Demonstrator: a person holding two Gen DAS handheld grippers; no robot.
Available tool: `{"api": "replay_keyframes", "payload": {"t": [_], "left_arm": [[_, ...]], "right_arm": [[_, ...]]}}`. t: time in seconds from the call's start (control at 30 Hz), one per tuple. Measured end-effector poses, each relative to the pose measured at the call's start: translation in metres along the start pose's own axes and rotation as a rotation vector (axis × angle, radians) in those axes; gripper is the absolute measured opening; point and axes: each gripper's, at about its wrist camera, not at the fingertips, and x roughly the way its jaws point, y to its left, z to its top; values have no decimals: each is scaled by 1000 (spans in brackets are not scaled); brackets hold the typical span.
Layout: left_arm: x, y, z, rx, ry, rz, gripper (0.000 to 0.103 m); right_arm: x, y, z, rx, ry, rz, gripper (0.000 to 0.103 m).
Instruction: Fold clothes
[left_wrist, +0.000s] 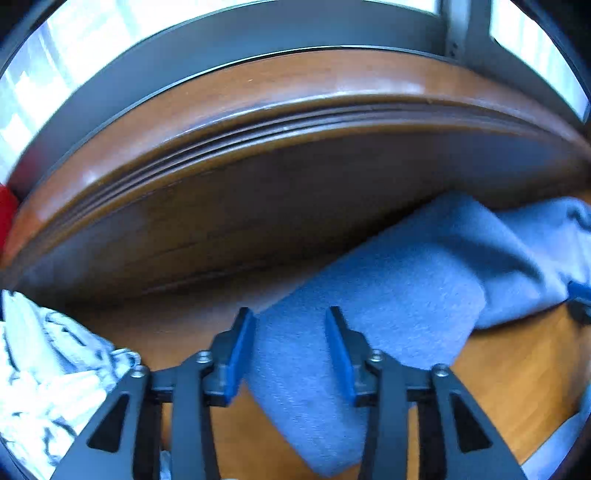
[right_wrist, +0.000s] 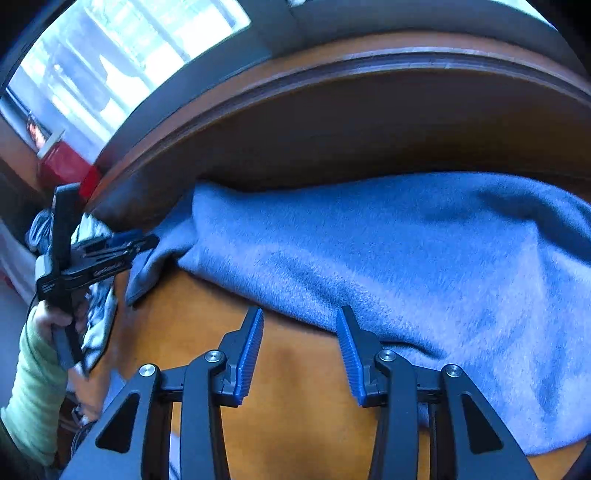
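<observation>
A blue fleece garment (left_wrist: 388, 295) lies spread on the wooden table (left_wrist: 517, 369), one narrow folded part reaching toward the camera. My left gripper (left_wrist: 289, 310) is open, its blue pads standing either side of that narrow part without pressing it. In the right wrist view the blue garment (right_wrist: 406, 258) covers the right half of the table (right_wrist: 295, 387). My right gripper (right_wrist: 300, 310) is open over bare wood at the cloth's near edge, its right fingertip (right_wrist: 345, 325) just at the hem. The left gripper (right_wrist: 110, 251), held by a hand in a pale green sleeve, sits at the garment's left corner.
A crumpled white and grey patterned garment (left_wrist: 44, 369) lies at the left of the table. A dark raised wooden ledge (left_wrist: 258, 166) runs along the back, with bright windows (right_wrist: 129, 55) behind. A red object (right_wrist: 62, 166) stands at the far left.
</observation>
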Motion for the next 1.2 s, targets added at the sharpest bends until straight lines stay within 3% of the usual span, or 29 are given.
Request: {"api": "replay_keyframes", "payload": {"t": [0.1,0.17,0.27,0.43,0.63,0.87,1.0,1.1,1.2], "left_arm": [[-4,2,-19,24,8,8,44],[-6,4,-31,37,16,20,49],[-9,5,-46,47,42,33,50],[-14,-9,-59,84,35,27,49],[-2,-28,-60,151,23,53,50],[27,5,-34,26,34,89,55],[33,17,-33,-14,42,130,54],[29,15,-44,-8,34,118,54],[19,8,-58,-1,15,76,54]], "right_arm": [[-6,4,-19,-48,117,38,39],[-17,3,-33,-53,144,22,34],[-51,-7,-41,-37,46,10,34],[-79,-68,-13,129,-129,-86,34],[-61,-130,21,176,-119,-271,30],[-57,-170,71,223,-132,-391,26],[-68,-164,71,204,-159,-379,28],[-80,-141,52,98,-169,-329,28],[-79,-126,31,2,-123,-286,28]]}}
